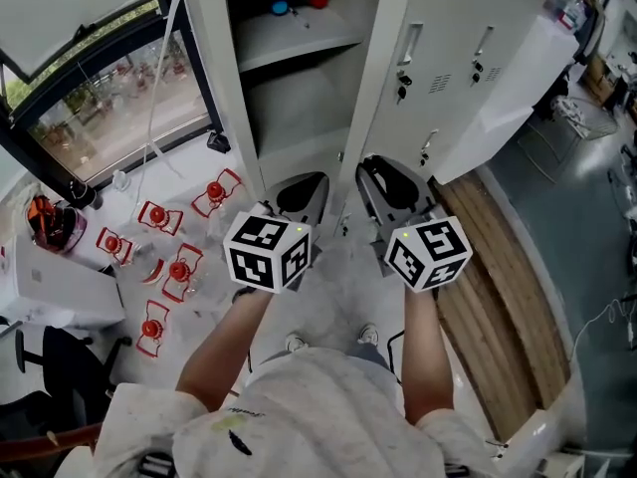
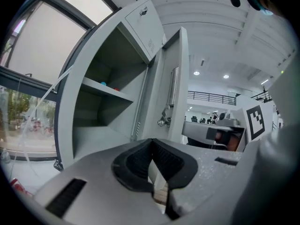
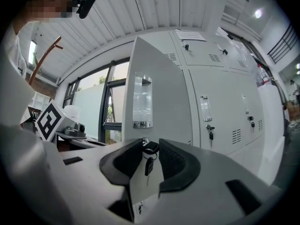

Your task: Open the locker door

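Hanging key framed by right gripper fingers, locker door label unreadable

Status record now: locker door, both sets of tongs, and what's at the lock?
door: tall grey metal locker door stands open
compartment: grey locker interior exposed
left gripper: tongs together, nothing between them
right gripper: tongs apart, lined up on the lock
lock: black-headed key in it, showing between the right tongs; no clear grip
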`<state>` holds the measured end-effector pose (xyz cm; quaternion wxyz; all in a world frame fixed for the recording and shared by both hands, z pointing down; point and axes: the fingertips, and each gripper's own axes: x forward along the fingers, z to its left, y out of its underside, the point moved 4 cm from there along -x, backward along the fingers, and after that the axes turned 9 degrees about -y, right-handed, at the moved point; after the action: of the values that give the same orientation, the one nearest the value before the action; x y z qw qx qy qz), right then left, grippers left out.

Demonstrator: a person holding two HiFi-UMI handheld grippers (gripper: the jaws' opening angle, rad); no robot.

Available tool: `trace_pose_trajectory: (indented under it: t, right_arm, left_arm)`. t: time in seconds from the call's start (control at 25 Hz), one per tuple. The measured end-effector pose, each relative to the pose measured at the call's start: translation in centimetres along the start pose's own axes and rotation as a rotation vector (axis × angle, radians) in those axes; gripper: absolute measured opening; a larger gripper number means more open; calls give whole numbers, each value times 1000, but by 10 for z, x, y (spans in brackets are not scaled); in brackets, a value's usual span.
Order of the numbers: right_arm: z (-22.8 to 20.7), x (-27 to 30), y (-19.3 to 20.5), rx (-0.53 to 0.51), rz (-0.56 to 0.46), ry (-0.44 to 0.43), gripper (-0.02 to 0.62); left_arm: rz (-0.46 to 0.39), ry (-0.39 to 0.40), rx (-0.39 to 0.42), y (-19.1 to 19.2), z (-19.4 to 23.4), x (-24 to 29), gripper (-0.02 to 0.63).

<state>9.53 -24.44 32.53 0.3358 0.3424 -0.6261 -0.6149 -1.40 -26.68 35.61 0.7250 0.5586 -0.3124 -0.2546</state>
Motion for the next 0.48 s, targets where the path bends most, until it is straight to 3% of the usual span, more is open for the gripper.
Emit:
trace_pose_trajectory:
  t: [0.48]
  right_arm:
    - [-37, -39, 2, 7, -13, -37, 106]
  left_arm:
    - [-14, 15, 7, 1, -45, 35, 5]
